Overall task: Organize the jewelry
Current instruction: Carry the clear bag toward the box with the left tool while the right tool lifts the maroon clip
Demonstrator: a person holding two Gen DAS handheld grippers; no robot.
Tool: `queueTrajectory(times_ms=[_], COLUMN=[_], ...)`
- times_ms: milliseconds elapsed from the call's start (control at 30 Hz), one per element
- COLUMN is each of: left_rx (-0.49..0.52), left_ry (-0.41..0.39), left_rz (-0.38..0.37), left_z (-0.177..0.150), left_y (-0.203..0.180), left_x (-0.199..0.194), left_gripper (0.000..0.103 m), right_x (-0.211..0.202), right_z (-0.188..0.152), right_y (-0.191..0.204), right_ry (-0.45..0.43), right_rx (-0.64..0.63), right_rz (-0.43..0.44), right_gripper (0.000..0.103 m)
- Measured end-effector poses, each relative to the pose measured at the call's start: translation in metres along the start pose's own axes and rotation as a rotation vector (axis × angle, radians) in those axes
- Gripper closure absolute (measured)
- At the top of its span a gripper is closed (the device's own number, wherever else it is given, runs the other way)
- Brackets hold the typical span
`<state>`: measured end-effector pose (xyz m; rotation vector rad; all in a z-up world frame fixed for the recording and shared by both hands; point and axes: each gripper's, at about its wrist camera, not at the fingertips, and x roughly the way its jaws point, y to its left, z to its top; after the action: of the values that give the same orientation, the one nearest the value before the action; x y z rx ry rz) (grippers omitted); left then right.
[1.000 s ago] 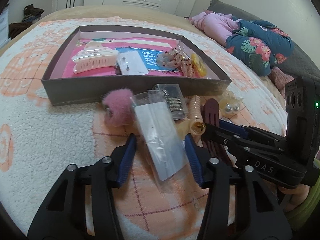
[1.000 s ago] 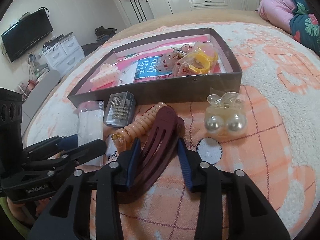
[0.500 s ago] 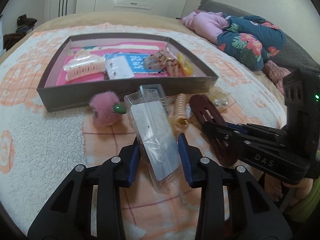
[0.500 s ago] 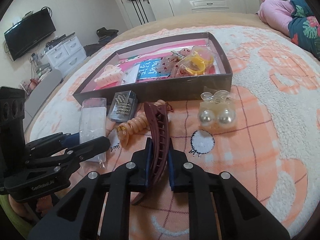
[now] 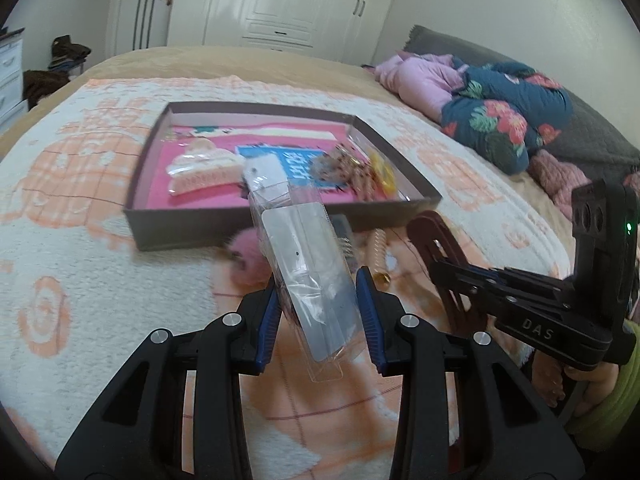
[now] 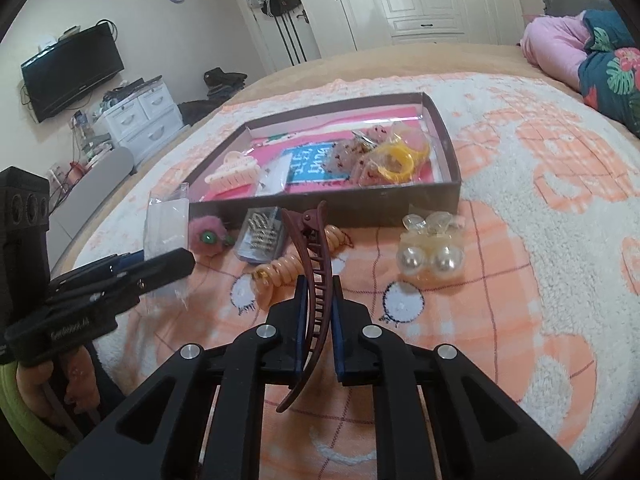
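My left gripper is shut on a clear plastic packet with a white card, lifted off the blanket and tilted toward the shallow brown box. The same packet shows at the left of the right wrist view. My right gripper is shut on a dark red hair clip, held on edge above the blanket. That clip also appears right of the left gripper. The box holds a peach claw clip, a blue card and a yellow clip.
On the orange and white blanket before the box lie a pink pom-pom, a small case of gold clips, a peach spiral hair tie and a pearl clip. Folded clothes lie at the far right.
Both grippers closed, the left on the clear packet, the right on the dark red clip. Both then rose off the blanket with their items; the clip turned onto its edge.
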<state>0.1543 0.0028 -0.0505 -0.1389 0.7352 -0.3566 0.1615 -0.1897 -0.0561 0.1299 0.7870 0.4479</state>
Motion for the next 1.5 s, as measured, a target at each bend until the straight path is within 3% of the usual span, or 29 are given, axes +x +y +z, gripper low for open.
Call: queueTrajectory(times_ms=[833,1500], left_rx=[-0.119,-0.020], left_ry=[-0.072,-0.034], left_rz=[0.092,0.152], left_z=[0.036,0.065], left_y=[0.052,0.044], left_x=[-0.003,0.050], left_gripper=[0.075,0.075], right_x=[0.017,0.039], right_z=[0.059,0.092], right_y=[0.012,-0.017], right_ry=[-0.059,-0.071], right_rx=[-0.067,-0.042], right_rz=[0.036,-0.034], right_gripper=[0.092,0.092])
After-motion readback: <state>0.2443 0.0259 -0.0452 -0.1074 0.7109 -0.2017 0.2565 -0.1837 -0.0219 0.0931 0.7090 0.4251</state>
